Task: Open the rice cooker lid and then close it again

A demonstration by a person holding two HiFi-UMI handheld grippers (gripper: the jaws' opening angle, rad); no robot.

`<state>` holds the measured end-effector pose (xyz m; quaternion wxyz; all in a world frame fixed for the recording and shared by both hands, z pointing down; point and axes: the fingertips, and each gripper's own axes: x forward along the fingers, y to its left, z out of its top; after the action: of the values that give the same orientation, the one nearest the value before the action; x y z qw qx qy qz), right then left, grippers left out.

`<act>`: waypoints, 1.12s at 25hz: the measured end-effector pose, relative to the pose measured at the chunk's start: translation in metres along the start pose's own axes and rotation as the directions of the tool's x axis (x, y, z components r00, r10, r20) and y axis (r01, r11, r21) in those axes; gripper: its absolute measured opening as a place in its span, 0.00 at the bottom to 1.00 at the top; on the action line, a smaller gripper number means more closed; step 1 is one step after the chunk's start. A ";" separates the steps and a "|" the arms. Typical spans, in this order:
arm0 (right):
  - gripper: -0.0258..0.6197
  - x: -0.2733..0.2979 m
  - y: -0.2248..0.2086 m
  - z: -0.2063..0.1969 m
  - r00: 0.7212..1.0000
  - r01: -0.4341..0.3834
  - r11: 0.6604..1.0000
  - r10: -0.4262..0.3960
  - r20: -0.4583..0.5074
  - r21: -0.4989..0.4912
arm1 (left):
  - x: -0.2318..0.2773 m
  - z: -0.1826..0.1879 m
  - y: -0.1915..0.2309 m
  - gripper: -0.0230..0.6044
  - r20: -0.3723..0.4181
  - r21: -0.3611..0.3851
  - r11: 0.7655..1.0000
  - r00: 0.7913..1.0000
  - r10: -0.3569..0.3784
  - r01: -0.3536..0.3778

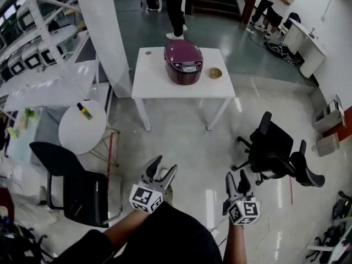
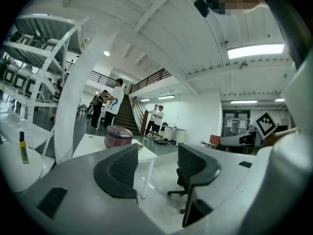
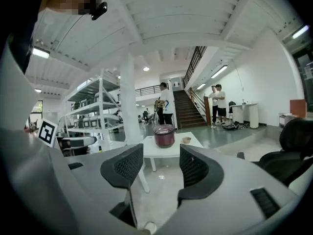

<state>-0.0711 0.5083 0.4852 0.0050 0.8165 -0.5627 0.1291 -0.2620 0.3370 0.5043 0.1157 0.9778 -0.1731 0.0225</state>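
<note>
Standing far from the cooker [image 1: 183, 62], left tool [image 1: 164, 165] and right tool [image 1: 237, 176] spread, empty; I might knock the bowl [image 1: 215, 73] beside it.

The maroon rice cooker [image 1: 183, 62] stands upright, lid shut, on the white table [image 1: 159, 84].

Left gripper [image 1: 163, 173], right gripper [image 1: 237, 183] — held low, jaws apart, nothing between.

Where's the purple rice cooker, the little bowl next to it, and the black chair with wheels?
rice cooker [image 1: 183, 59]: head view, on top of its closed lid.
bowl [image 1: 215, 73]: head view, on its middle.
black office chair [image 1: 273, 147]: head view, on its seat.
</note>
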 end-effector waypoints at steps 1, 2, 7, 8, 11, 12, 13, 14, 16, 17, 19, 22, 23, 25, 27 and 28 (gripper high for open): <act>0.37 0.015 -0.001 0.003 1.000 -0.013 1.000 0.013 -0.001 0.022 | 0.011 0.004 0.009 0.42 0.007 -0.004 1.000 1.000 -0.003 0.003; 0.37 0.031 -0.002 0.006 1.000 -0.023 0.999 0.024 -0.006 0.039 | 0.022 0.009 0.018 0.42 0.014 -0.007 1.000 1.000 -0.006 0.006; 0.37 0.103 0.004 0.023 0.997 -0.061 0.998 0.062 -0.037 0.027 | 0.070 0.035 0.063 0.42 0.009 0.002 1.000 1.000 -0.020 0.020; 0.37 0.116 0.005 0.026 0.997 -0.066 0.997 0.067 -0.044 0.030 | 0.079 0.040 0.071 0.42 0.008 0.004 1.000 1.000 -0.024 0.024; 0.37 0.153 0.010 0.033 0.996 -0.071 0.997 0.074 -0.060 0.037 | 0.102 0.053 0.094 0.42 0.009 -0.001 1.000 1.000 -0.030 0.030; 0.37 0.165 0.011 0.035 0.995 -0.070 0.997 0.072 -0.063 0.037 | 0.110 0.055 0.102 0.42 0.008 -0.006 0.999 0.999 -0.032 0.032; 0.37 0.175 0.012 0.038 0.996 -0.066 0.997 0.069 -0.065 0.035 | 0.117 0.057 0.109 0.42 0.007 -0.012 0.999 0.999 -0.035 0.035; 0.37 0.185 0.012 0.040 0.996 -0.060 0.998 0.062 -0.067 0.032 | 0.123 0.058 0.116 0.42 0.007 -0.016 0.999 0.999 -0.039 0.039; 0.37 0.204 0.011 0.044 0.996 -0.039 0.999 0.040 -0.075 0.023 | 0.136 0.060 0.131 0.42 0.012 -0.022 0.999 0.999 -0.045 0.045; 0.37 0.213 0.010 0.044 0.996 -0.030 0.999 0.032 -0.082 0.022 | 0.142 0.061 0.139 0.42 0.014 -0.030 0.998 0.999 -0.047 0.047; 0.37 0.231 0.011 0.045 0.995 -0.022 0.999 0.025 -0.094 0.024 | 0.155 0.065 0.156 0.42 0.023 -0.044 0.998 0.998 -0.052 0.053; 0.37 0.259 0.017 0.048 0.995 -0.017 1.000 0.018 -0.102 0.014 | 0.171 0.065 0.181 0.42 0.030 -0.050 0.997 0.998 -0.059 0.061; 0.37 0.267 0.019 0.050 0.994 -0.014 1.000 0.015 -0.104 0.008 | 0.176 0.064 0.188 0.42 0.024 -0.058 0.996 0.998 -0.061 0.062; 0.37 0.284 0.026 0.053 0.994 -0.012 1.000 0.011 -0.110 -0.010 | 0.183 0.064 0.199 0.42 0.021 -0.060 0.996 0.997 -0.070 0.071; 0.37 0.299 0.035 0.052 0.994 -0.018 1.000 0.017 -0.109 -0.010 | 0.191 0.067 0.208 0.42 0.029 -0.050 0.995 0.996 -0.086 0.088; 0.37 0.306 0.040 0.051 0.994 -0.026 1.000 0.026 -0.111 -0.005 | 0.194 0.068 0.212 0.42 0.030 -0.050 0.994 0.995 -0.093 0.094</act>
<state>0.0041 0.2047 0.4970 0.0371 0.8007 -0.5725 0.1724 -0.1527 0.0629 0.5008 0.1392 0.9818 -0.1292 -0.0011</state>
